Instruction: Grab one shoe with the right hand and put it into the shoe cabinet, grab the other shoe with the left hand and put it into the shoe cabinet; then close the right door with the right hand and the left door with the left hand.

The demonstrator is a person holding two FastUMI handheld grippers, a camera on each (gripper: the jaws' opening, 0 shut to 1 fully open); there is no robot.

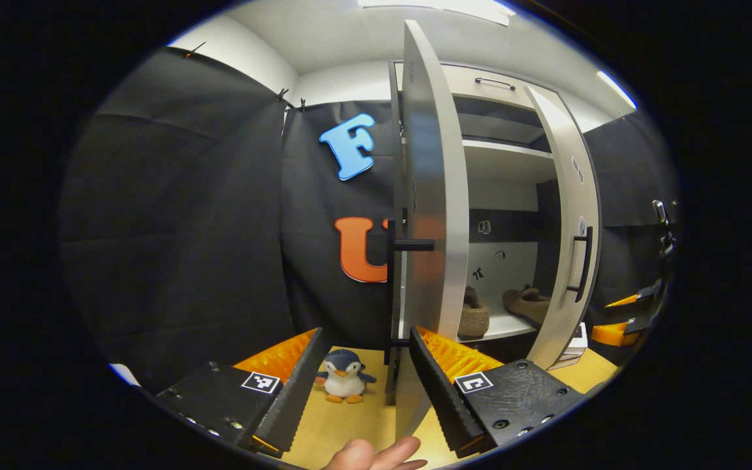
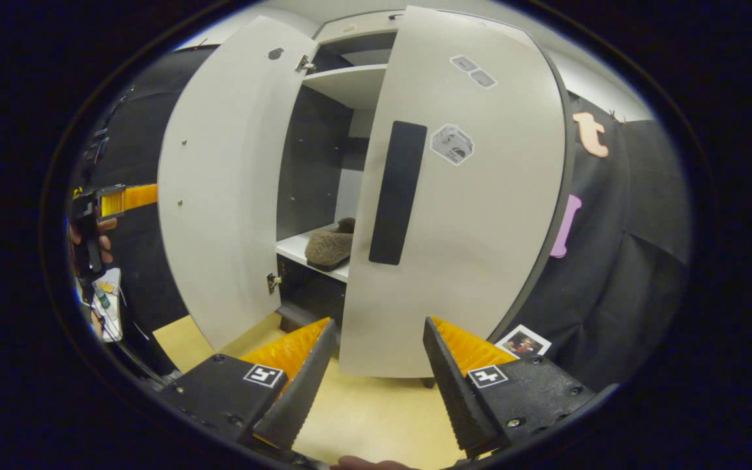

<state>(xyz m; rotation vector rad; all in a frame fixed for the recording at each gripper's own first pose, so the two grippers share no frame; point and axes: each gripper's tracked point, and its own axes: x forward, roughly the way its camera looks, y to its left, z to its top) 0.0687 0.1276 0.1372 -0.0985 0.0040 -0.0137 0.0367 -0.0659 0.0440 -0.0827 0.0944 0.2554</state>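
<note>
Shoe cabinet ahead of both grippers, both doors ajar. Left door edge-on just past left gripper, fingers spread, empty. Right door faces right gripper, released too. Both shoes sit on lower shelf. Penguin toy between left fingers, on floor.

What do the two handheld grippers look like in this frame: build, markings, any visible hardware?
Both the left gripper and right gripper have two wedge-shaped fingers with ridged inner faces, mounted on blocky bodies with screws. Each finger block carries a small square black-and-white marker. No cables or sleeves are visible.
</note>
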